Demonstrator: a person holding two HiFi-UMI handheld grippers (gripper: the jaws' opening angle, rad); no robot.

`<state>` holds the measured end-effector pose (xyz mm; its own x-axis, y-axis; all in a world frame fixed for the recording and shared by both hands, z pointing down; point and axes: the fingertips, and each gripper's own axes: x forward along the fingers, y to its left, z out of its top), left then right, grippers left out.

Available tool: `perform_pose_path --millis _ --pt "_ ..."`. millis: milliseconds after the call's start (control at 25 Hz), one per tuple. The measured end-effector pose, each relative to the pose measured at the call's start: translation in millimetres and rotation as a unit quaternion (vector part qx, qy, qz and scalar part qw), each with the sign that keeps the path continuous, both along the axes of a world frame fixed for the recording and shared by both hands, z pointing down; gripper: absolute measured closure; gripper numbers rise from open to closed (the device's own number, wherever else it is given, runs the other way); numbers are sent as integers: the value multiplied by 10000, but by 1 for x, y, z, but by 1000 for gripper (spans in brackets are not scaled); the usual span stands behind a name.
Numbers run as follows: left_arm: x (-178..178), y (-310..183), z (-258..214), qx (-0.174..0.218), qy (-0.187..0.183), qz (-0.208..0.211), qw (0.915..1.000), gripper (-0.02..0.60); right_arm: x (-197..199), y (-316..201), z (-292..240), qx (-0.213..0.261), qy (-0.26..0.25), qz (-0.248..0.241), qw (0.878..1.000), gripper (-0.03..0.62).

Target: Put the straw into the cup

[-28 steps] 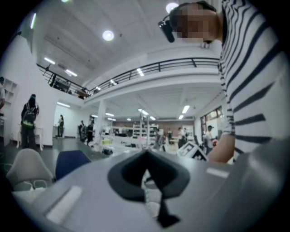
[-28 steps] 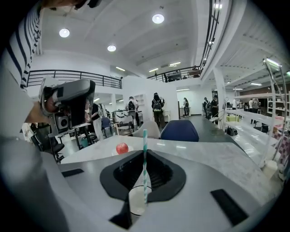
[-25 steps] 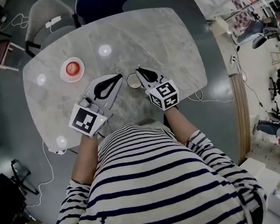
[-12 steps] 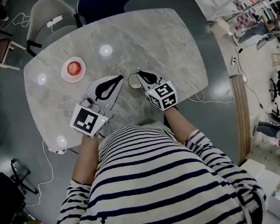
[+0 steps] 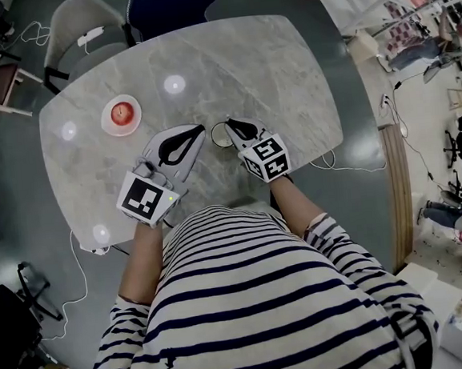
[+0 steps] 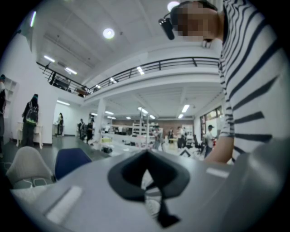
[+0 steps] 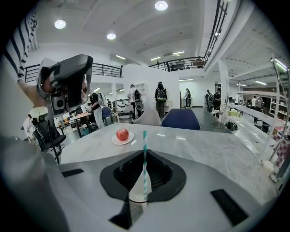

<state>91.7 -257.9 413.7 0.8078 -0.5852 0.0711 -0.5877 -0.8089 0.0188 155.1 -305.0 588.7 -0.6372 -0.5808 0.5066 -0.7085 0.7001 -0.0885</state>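
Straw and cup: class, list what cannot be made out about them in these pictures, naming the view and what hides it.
1. Pale round cup: head view; the right gripper covers one side, and its contents are too small to tell.
2. Teal-and-white striped straw: right gripper view; its lower end blurs out between the shut jaws, so whether it sits in the cup is unclear.
3. Straw, head view: too thin to find.
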Motion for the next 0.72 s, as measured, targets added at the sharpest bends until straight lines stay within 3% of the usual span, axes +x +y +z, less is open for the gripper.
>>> perform_pose_path --millis 720 --pt "-2 -4 2 -22 -36 -17 10000 577 -5 -6 5 -15 161 -89 9998 569"
